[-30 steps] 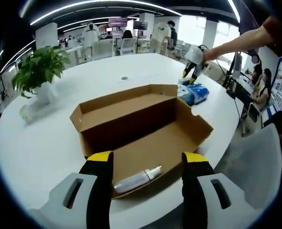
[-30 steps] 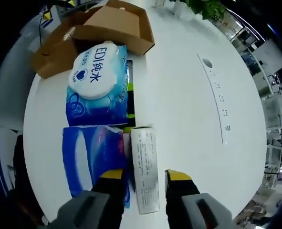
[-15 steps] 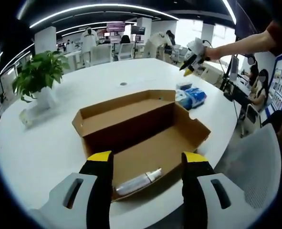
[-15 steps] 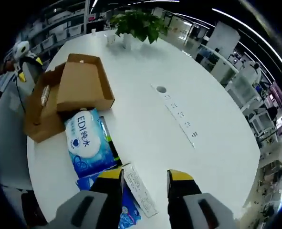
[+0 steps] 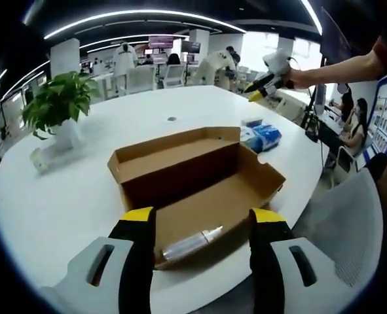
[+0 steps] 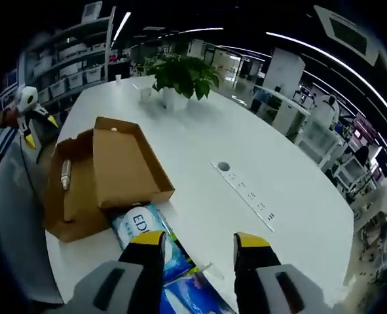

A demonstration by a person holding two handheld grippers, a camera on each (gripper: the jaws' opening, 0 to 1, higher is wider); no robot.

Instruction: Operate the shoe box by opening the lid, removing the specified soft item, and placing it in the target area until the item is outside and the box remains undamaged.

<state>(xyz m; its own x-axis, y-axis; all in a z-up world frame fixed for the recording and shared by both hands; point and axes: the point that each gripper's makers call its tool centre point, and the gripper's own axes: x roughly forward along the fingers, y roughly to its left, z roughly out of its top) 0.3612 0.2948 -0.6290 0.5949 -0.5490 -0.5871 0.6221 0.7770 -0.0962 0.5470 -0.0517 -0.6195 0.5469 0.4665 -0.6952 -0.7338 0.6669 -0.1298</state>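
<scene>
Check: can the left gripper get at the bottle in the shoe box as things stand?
Probably yes. The left gripper is open and aimed at the bottle, which lies loose at the near end of the open shoe box. The lid is folded back; nothing covers it. Only the low near wall sits between.

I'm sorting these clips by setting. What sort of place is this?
Most likely an open-plan office or lab. A large white round table holds the open shoe box and a potted plant; behind are rows of desks with chairs under long ceiling light strips.
</scene>
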